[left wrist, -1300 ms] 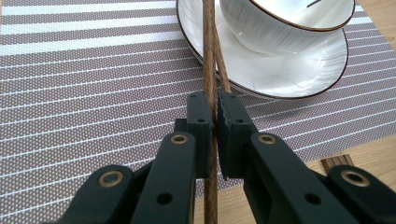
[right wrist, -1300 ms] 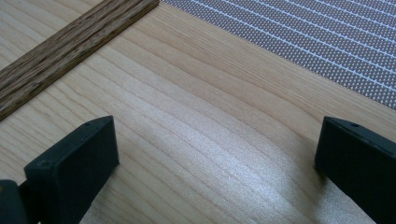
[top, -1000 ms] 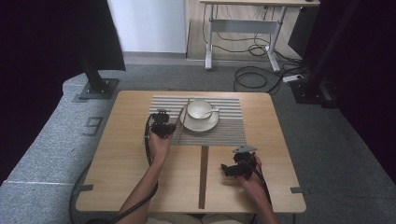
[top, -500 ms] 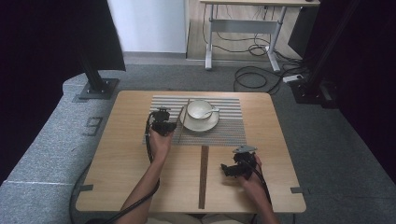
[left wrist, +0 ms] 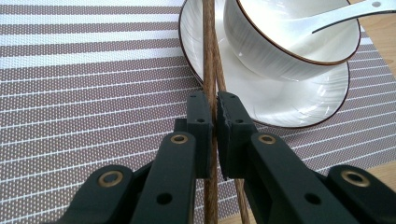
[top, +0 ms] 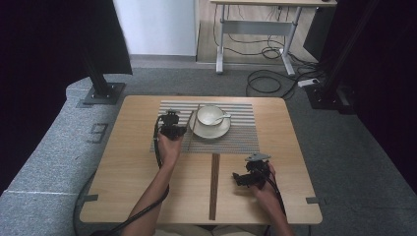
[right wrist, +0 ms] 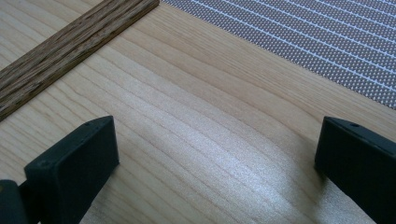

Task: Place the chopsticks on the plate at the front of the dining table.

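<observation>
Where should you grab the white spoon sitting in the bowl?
Grip the spoon by its handle, which sticks up and out over the rim of the bowl. That slim, raised part is free all round, while the scoop end lies down inside. Come from above on the handle's side, probably with the open right gripper.

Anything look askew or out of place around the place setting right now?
Only the chopsticks: held in the left gripper, their far ends lie across the saucer rim instead of flat on the placemat. Nothing spilled or broken.
</observation>
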### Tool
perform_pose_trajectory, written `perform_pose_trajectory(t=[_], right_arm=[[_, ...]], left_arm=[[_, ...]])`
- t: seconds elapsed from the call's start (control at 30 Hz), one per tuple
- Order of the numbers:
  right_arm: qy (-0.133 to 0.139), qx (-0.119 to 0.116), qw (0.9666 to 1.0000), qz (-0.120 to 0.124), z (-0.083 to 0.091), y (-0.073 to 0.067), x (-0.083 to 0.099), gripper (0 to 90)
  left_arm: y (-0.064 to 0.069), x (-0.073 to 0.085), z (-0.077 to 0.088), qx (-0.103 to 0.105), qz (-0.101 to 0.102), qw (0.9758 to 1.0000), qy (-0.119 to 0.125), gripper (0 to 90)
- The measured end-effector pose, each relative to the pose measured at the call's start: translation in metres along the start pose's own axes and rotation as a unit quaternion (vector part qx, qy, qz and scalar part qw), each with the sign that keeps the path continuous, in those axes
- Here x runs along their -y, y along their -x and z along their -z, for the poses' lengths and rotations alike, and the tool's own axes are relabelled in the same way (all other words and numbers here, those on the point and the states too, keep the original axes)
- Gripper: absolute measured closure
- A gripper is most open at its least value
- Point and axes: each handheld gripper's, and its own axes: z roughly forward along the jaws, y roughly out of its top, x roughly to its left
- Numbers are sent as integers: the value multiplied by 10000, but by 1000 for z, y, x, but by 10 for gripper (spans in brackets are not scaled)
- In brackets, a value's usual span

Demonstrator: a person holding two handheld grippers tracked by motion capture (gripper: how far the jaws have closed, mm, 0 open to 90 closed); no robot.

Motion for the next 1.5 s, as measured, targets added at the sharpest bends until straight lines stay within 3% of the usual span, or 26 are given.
perform_pose_trajectory(t=[0.93, 1.5], right_arm=[[-1, 1, 10000, -6, 0, 0, 0, 0], [-8, 0, 10000, -2, 0, 0, 0, 0]], left_arm=[[1, -24, 1, -19, 15, 9999, 109, 840], [1, -34, -8, -21, 69, 9999, 70, 840]])
